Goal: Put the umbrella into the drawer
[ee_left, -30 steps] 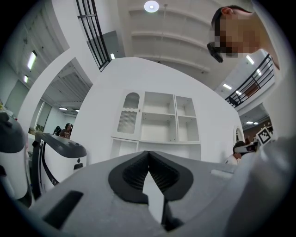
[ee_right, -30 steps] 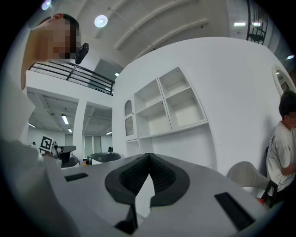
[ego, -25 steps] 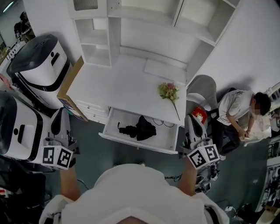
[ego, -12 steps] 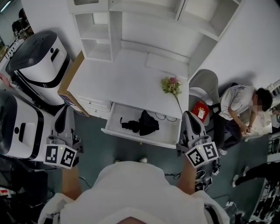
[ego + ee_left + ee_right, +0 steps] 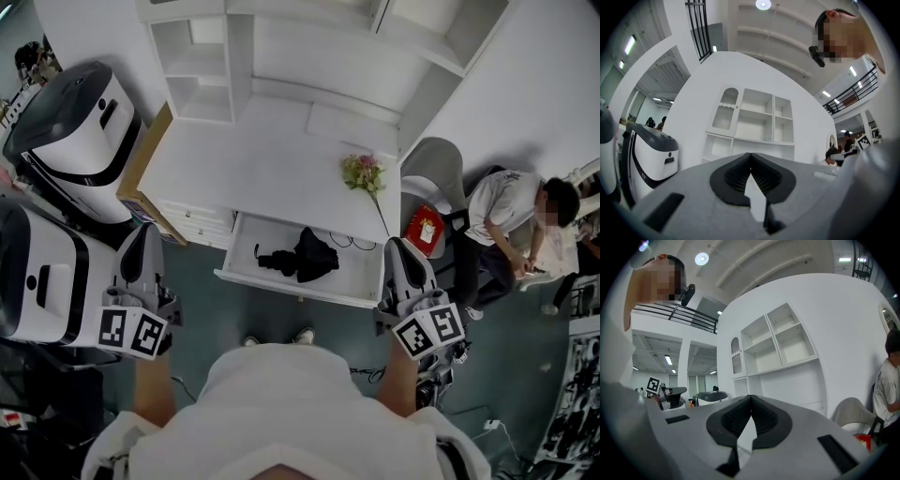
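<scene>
– Left gripper (image 5: 142, 234) and right gripper (image 5: 398, 248), lower frame: what stands around them?
– Item: white machines with dark tops (image 5: 70, 122), left edge, just beside the left gripper. Item: white desk (image 5: 253, 178), centre, flowers (image 5: 362, 172) at its right edge, shelf unit (image 5: 197, 70) above. Item: grey chair (image 5: 431, 173) bearing a red item (image 5: 424, 228), and a seated person (image 5: 502, 220), right side. Right gripper's tip overlaps the right front corner of the open drawer (image 5: 291, 289); left gripper well apart from it.
– Jaws?
– Both pairs pressed together at the tips, nothing between them.
– Umbrella (image 5: 298, 255)?
– Black, collapsed, lying inside the drawer, near its middle. Long axis left to right along the drawer: thin end toward frame-left, bunched cloth to the right. Thin cable (image 5: 349, 244) lies just beside it, on the right.
</scene>
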